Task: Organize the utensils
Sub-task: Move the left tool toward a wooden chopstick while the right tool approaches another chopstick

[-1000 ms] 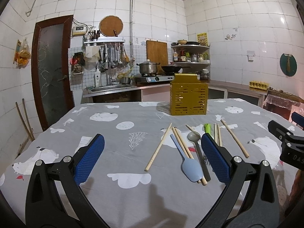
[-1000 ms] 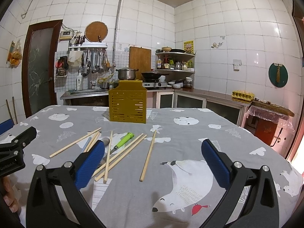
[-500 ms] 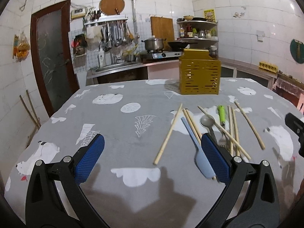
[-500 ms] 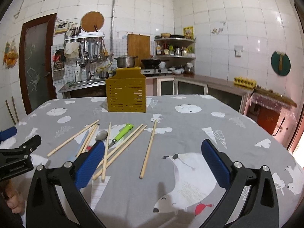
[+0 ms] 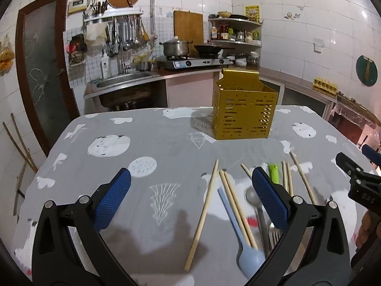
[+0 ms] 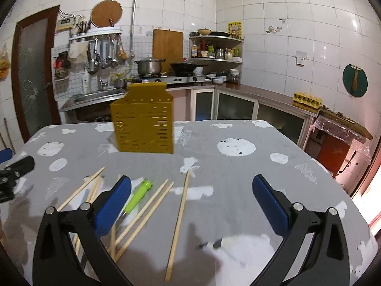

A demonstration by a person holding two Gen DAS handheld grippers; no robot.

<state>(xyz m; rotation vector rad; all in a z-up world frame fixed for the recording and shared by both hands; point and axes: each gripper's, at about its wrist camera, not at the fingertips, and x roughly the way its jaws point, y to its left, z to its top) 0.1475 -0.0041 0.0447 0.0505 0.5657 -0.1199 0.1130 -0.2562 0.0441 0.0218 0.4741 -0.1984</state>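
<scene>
On the grey patterned tablecloth [image 5: 166, 147], with both the left gripper [image 5: 190, 196] and right gripper [image 6: 191, 201] spread wide and empty, straddle one loose chopstick [image 6: 178, 224] squarely before closing, then carry it to the yellow holder [image 6: 142, 126] standing beyond.

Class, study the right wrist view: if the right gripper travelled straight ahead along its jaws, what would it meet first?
Probably the lone chopstick lying between the open jaws of the right gripper, on the tablecloth. Depth is uncertain.

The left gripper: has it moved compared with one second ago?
Yes. The left gripper has gone forward and down toward the utensils: the fixed yellow holder now looks larger and nearer, and the blue spoon lies lower in its view.
</scene>
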